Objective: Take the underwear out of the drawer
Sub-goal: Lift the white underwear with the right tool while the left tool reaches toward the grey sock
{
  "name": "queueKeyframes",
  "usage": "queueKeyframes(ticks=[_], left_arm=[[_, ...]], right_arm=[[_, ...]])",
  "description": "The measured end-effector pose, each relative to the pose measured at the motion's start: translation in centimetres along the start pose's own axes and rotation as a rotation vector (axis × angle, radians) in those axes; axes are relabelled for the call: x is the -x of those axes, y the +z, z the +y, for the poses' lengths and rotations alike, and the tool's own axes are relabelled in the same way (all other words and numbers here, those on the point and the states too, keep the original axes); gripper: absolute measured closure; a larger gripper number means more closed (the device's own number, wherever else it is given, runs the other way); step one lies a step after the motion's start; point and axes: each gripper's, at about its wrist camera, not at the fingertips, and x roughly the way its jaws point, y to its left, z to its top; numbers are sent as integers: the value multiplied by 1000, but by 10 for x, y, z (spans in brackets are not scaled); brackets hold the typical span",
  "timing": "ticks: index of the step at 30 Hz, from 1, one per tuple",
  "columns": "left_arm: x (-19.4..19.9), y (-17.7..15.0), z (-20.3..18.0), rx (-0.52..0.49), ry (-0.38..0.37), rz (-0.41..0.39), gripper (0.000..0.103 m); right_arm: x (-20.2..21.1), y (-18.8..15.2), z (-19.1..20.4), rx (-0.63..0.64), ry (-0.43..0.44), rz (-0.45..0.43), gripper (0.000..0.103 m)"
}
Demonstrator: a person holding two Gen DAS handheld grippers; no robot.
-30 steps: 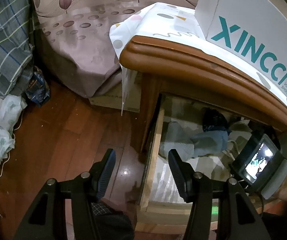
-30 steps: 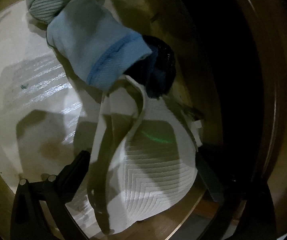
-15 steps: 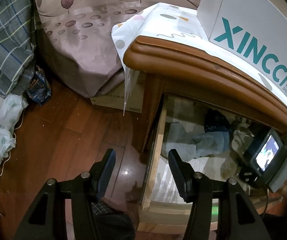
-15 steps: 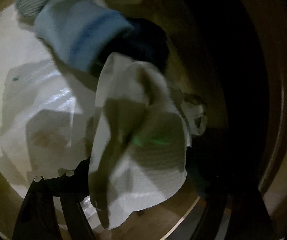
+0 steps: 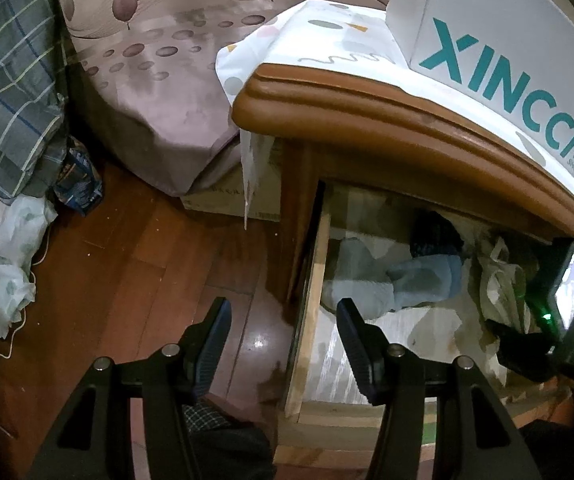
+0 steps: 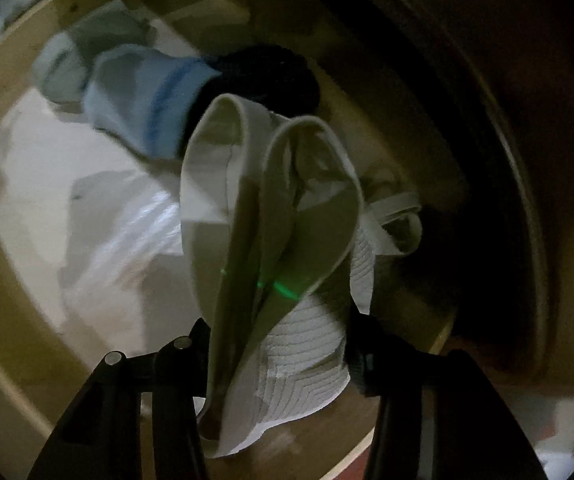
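Jaws of the right gripper [image 6: 283,344] have just been closing and now pinch the white underwear [image 6: 287,240], bunched up. It's lifting but not yet out of the drawer [image 5: 307,312]; left gripper [image 5: 283,320] waits half-open, empty.

Left gripper [image 5: 283,338] jaws apart above floor, open drawer [image 5: 307,320], blue garment [image 5: 423,280], white underwear [image 5: 499,280], right gripper [image 5: 527,344].

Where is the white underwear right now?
In the right wrist view, the white underwear hangs bunched in the right tool, over the open drawer, beside the blue garment.
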Motion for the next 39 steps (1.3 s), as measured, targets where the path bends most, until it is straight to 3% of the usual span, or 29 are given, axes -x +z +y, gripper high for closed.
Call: queueKeyframes(ticks=[9, 19, 26, 31, 35, 39], left_arm=[[-9, -2, -6, -24, 16, 26, 47], [-16, -4, -12, -35, -24, 60, 47], [-24, -13, -35, -124, -82, 110, 47], [-32, -13, -58, -211, -87, 123, 47], [-51, -5, -64, -177, -141, 175, 47], [-68, -1, -74, -177, -166, 216, 47]], right_arm=[[17, -2, -15, -75, 118, 35, 60], [38, -31, -44, -393, 252, 6, 61], [37, -70, -41, -618, 295, -79, 61], [49, -86, -47, -690, 314, -136, 61], [53, -99, -48, -749, 374, -167, 61], [54, -101, -51, -760, 381, -185, 61]])
